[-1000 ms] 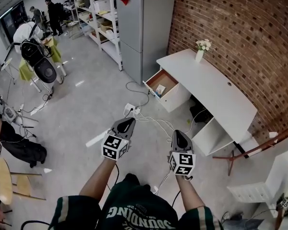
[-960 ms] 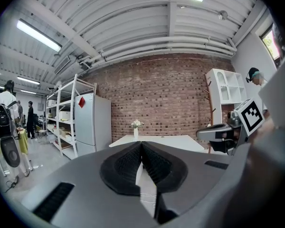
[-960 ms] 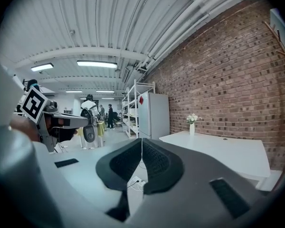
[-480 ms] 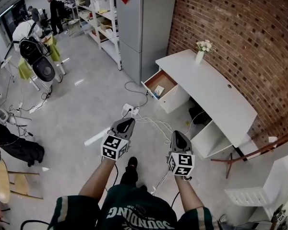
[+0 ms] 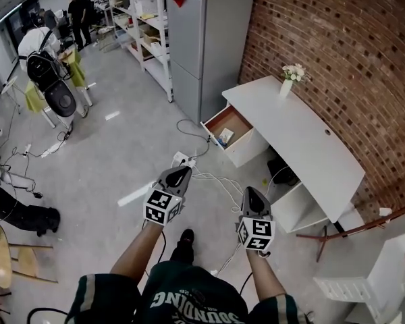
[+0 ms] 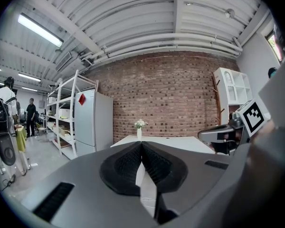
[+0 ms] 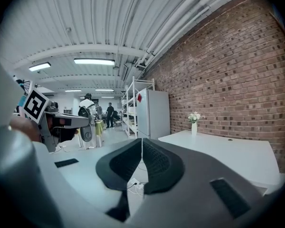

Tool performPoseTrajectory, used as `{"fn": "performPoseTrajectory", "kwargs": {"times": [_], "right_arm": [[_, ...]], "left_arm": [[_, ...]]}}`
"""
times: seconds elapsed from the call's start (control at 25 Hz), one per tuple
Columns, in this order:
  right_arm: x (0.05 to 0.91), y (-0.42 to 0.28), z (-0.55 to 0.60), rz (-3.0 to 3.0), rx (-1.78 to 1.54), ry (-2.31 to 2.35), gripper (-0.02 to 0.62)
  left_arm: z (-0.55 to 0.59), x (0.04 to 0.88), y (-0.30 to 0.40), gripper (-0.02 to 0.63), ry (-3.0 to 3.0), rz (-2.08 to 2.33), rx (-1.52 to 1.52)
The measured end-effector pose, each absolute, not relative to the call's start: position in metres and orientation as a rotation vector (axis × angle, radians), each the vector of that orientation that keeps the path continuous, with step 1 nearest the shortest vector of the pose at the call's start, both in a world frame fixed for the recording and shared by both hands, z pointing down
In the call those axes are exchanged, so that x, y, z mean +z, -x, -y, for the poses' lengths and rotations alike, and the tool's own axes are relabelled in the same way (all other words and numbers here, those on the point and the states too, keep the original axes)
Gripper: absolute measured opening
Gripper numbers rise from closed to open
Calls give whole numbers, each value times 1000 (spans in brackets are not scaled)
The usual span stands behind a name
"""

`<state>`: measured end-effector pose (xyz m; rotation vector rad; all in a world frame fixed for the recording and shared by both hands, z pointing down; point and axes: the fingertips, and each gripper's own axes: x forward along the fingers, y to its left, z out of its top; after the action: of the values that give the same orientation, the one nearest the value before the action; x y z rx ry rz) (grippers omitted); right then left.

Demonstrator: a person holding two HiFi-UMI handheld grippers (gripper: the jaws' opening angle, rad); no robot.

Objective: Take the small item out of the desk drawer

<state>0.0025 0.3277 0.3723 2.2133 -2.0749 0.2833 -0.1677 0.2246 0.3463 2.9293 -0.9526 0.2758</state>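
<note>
A white desk (image 5: 304,140) stands along the brick wall, with its wooden drawer (image 5: 231,123) pulled open toward the floor space. A small light item (image 5: 224,138) lies at the drawer's near corner. My left gripper (image 5: 181,171) and right gripper (image 5: 248,190) are held side by side over the grey floor, well short of the drawer, both pointing toward it. Each gripper's own view shows the left gripper (image 6: 141,144) and the right gripper (image 7: 142,140) with dark pads pressed together and nothing between them. A vase of flowers (image 5: 288,83) stands on the desk's far end.
A grey fridge (image 5: 206,39) stands just left of the desk, with metal shelving (image 5: 138,25) behind it. A power strip and white cables (image 5: 186,160) lie on the floor between me and the drawer. A wooden chair frame (image 5: 351,214) and white furniture (image 5: 371,275) are at right. People stand far back left.
The desk and open drawer have shifted slightly rightward in the head view as the person walks on. Both grippers keep their places before the body, still shut.
</note>
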Motion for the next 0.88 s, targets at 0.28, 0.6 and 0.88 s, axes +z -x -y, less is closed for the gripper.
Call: {"fn": "performPoseTrajectory", "kwargs": {"times": [0.28, 0.6, 0.88], "right_arm": [[370, 0, -262, 2093, 290, -2190, 25], [371, 7, -191, 2097, 251, -2199, 25], [374, 12, -126, 2090, 242, -2182, 25]], "left_arm": [[-163, 343, 171, 17, -2922, 972, 287], [-89, 349, 181, 17, -2918, 981, 285], [-26, 359, 186, 17, -2918, 984, 285]]}}
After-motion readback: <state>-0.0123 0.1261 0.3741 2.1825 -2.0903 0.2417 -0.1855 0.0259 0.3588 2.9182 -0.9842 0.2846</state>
